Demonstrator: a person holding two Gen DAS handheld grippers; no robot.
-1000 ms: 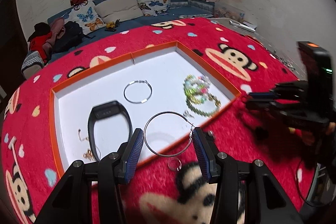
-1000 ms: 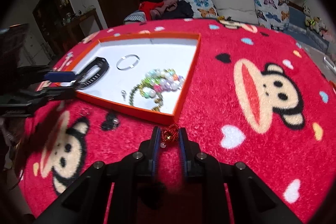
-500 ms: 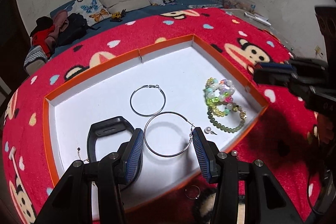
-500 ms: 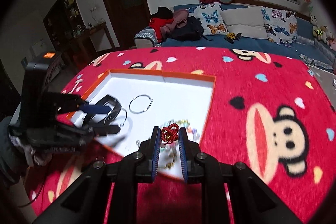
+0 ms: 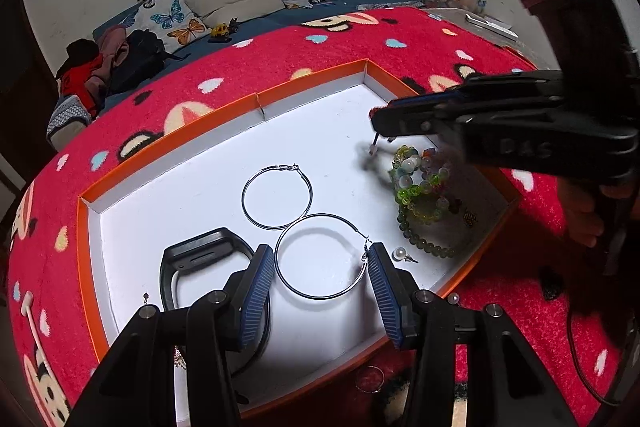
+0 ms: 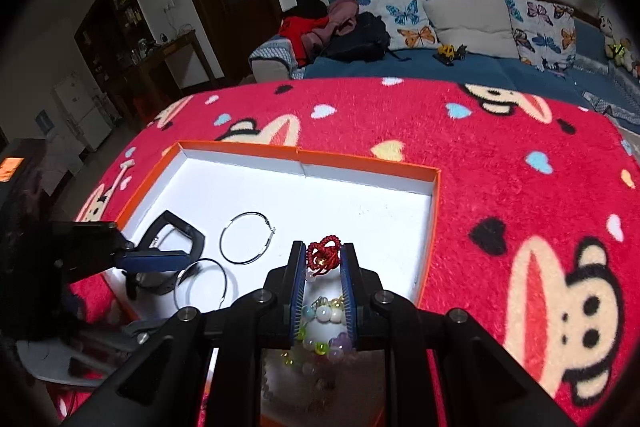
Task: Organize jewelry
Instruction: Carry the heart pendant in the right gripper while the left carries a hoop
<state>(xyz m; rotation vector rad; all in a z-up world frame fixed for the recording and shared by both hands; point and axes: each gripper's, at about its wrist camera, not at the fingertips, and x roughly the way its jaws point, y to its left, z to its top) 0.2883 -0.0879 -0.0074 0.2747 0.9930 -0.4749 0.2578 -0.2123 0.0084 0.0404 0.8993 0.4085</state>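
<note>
An orange-rimmed white tray [image 5: 312, 85] lies on a red monkey-print blanket. My left gripper [image 5: 320, 255] hangs low over the tray's near part, shut on a large silver hoop earring [image 5: 320, 215] that spans its blue pads. A second hoop [image 5: 276, 167] lies just beyond it, with a black band [image 5: 192, 259] to the left. My right gripper [image 6: 323, 251] is shut on a red knotted cord [image 6: 324, 258] and hovers over a pile of bead bracelets [image 6: 324, 315] at the tray's right side. In the left wrist view the right gripper [image 5: 378, 125] reaches in from the right above those beads [image 5: 420, 187].
A pearl stud [image 5: 400, 254] lies by the beads, and a thin gold chain [image 5: 180, 351] sits near the tray's front left corner. A small ring [image 5: 370, 379] and a dark item [image 5: 552, 289] rest on the blanket outside the rim. A sofa with cushions [image 6: 460, 23] stands behind.
The left gripper carried the hoop from the tray's near rim to over the tray floor, then held still. The right gripper brought the red cord from the blanket to above the beads.
</note>
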